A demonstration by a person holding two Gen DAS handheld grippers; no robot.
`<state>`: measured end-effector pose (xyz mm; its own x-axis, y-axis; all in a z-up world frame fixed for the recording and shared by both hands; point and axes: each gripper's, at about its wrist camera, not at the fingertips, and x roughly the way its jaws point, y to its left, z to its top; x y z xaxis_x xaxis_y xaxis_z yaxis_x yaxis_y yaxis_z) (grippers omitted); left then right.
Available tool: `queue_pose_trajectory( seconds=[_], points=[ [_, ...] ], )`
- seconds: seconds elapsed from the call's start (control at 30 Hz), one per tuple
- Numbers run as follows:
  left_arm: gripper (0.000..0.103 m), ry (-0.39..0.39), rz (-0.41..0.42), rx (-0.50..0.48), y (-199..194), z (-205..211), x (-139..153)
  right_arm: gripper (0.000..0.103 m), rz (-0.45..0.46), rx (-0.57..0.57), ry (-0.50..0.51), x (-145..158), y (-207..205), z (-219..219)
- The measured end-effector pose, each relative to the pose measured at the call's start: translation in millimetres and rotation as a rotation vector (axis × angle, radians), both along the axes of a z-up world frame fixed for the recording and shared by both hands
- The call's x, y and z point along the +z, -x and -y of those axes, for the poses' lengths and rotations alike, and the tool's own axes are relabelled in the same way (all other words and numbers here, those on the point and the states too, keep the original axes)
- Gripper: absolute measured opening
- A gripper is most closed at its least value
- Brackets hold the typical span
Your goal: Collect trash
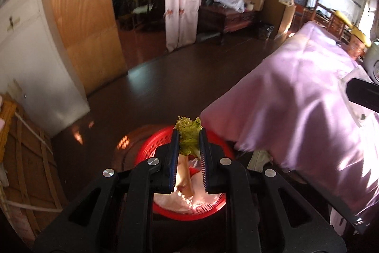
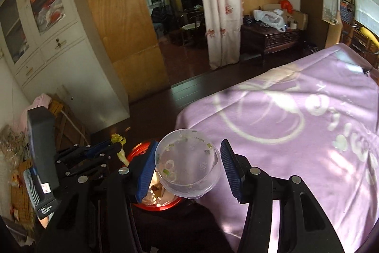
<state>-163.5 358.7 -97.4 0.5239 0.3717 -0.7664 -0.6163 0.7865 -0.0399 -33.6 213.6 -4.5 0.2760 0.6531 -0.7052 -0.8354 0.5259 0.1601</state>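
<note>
Between the blue pads of the left gripper (image 1: 189, 134) sits a piece of leafy vegetable scrap (image 1: 188, 134), green and yellow at its top and pale at its stalk; the jaws are clenched on it from both sides. Directly under this gripper stands a red basket (image 1: 154, 141) on the dark floor (image 1: 154, 87), and pale, crumpled waste lies already inside it. The scrap is held above the basket's opening and does not touch it.

In the right wrist view, the right gripper (image 2: 189, 165) carries a clear plastic container (image 2: 187, 163) with small green and white food bits stuck on its inner wall. The container leans against the left pad, while a gap shows between it and the right pad, so it is not possible to tell if the jaws really press on it. The container hangs over the near edge of the same red basket (image 2: 137, 151), beside the corner of the purple cloth (image 2: 296, 122).

This purple cloth, with white swirl patterns, covers a table and hangs down at its corner, just beside the basket. The left gripper with its scrap (image 2: 118, 141) appears to the left of the basket in this view. Further out stand a white cabinet (image 2: 47, 39), a wooden door panel (image 2: 118, 16) and a flowered curtain (image 2: 220, 4).
</note>
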Motion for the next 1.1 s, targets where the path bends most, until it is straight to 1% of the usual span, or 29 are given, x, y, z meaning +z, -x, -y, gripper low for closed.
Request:
queue_pose_trajectory(
  seconds=[0.13, 0.2, 0.27, 0.33, 0.4, 0.43, 0.47, 0.5, 0.53, 0.6, 0.73, 0.83, 0.97, 1.1],
  points=[
    [0.020, 0.094, -0.030, 0.023, 5.9, -23.5, -25.4, 0.053, -0.030, 0.037, 0.035, -13.6, 7.2, -19.9],
    [0.020, 0.115, -0.043, 0.036, 8.7, -34.0, -35.6, 0.053, -0.041, 0.051, 0.049, -18.6, 11.0, -27.6],
    [0.030, 0.136, -0.063, 0.056, 8.1, -40.2, -45.7, 0.053, -0.050, 0.061, 0.060, -24.4, 11.9, -35.7],
    [0.050, 0.160, -0.074, 0.075, 10.1, -47.1, -52.7, 0.053, -0.061, 0.070, 0.073, -30.5, 12.1, -42.6],
    [0.058, 0.160, -0.078, 0.097, 11.0, -49.6, -57.7, 0.053, -0.075, 0.076, 0.085, -35.9, 12.5, -48.1],
    [0.064, 0.154, -0.081, 0.110, 13.7, -52.5, -58.0, 0.053, -0.084, 0.082, 0.092, -38.7, 12.9, -52.0],
    [0.067, 0.146, -0.083, 0.124, 16.5, -53.0, -59.8, 0.053, -0.092, 0.090, 0.099, -41.5, 14.0, -55.2],
    [0.072, 0.136, -0.086, 0.138, 16.5, -53.6, -58.5, 0.053, -0.099, 0.100, 0.107, -45.2, 12.8, -59.0],
    [0.076, 0.124, -0.088, 0.153, 18.3, -54.0, -57.3, 0.053, -0.105, 0.112, 0.115, -48.3, 14.5, -63.1],
    [0.080, 0.107, -0.095, 0.182, 23.8, -58.7, -56.1, 0.054, -0.112, 0.134, 0.129, -54.7, 16.0, -72.8],
    [0.083, 0.100, -0.105, 0.234, 33.6, -72.9, -52.4, 0.054, -0.117, 0.180, 0.147, -63.0, 22.4, -91.5],
    [0.084, 0.106, -0.111, 0.266, 38.9, -78.0, -49.2, 0.054, -0.118, 0.193, 0.144, -63.3, 21.9, -101.3],
    [0.085, 0.108, -0.124, 0.291, 44.7, -81.2, -45.6, 0.058, -0.124, 0.197, 0.116, -60.8, 18.5, -99.0],
    [0.085, 0.094, -0.130, 0.298, 43.5, -77.4, -39.4, 0.058, -0.123, 0.174, 0.103, -56.1, 14.3, -89.8]
  ],
)
